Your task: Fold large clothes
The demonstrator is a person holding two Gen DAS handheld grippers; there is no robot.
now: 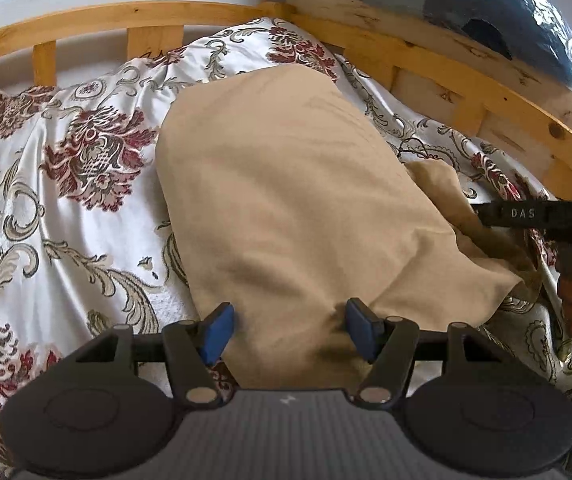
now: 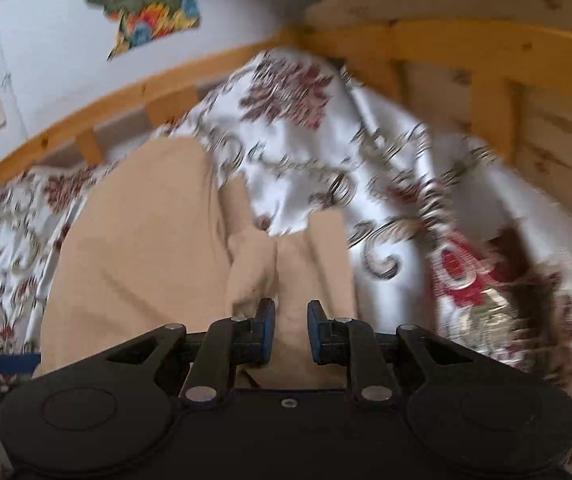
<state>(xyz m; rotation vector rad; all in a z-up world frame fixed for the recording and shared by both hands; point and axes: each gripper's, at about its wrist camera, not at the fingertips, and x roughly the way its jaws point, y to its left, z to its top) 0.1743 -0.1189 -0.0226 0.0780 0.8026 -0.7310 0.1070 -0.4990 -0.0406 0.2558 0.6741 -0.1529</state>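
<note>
Left wrist view: your left gripper [image 1: 286,330] stands with its blue pads wide apart, the near edge of the tan garment [image 1: 286,184] lying between them on the floral bedspread [image 1: 66,200], well short of the wooden bed frame [image 1: 166,16]; your right gripper [image 1: 542,216] shows at the garment's far side from the bedspread's open part. Right wrist view, blurred: your right gripper [image 2: 291,330] has its pads slightly apart with a tan fold of the garment [image 2: 146,248] between them, not visibly pinched, below the bed frame [image 2: 446,48].
</note>
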